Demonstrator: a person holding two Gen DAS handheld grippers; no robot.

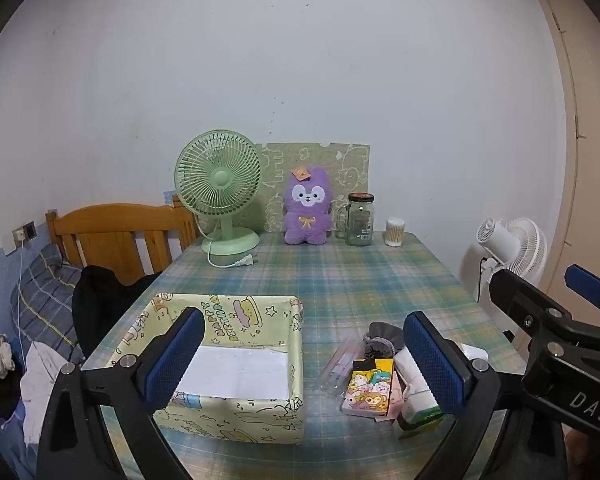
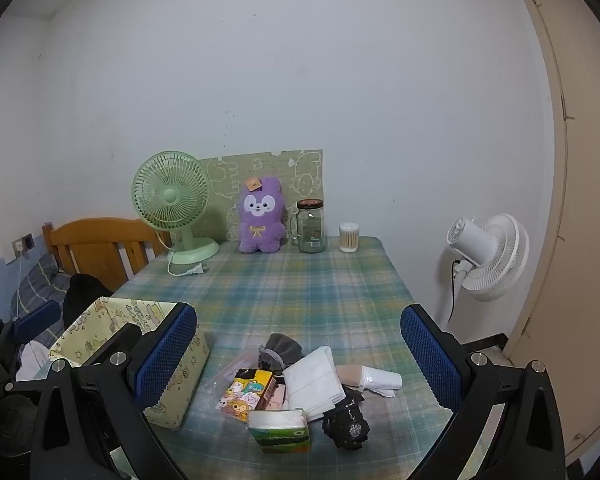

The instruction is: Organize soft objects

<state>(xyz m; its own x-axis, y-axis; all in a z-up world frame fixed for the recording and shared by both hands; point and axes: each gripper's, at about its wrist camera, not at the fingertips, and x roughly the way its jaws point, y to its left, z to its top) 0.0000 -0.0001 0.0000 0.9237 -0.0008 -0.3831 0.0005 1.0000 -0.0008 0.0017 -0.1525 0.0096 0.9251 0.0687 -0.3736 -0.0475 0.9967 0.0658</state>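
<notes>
Both sets of tongs gape empty, left gripper [image 1: 306,364] over the yellow storage box [image 1: 236,416], right gripper [image 2: 300,364] above the jumbled soft pile [image 2: 316,384] beside it, so one careless pinch could drag several pieces together.

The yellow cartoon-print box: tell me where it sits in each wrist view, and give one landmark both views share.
Left wrist view: the yellow box fills the lower centre-left, open and empty, behind the left gripper.
Right wrist view: the box sits at lower left, partly hidden by a finger.
Shared landmark: the purple plush against the far wall.
</notes>
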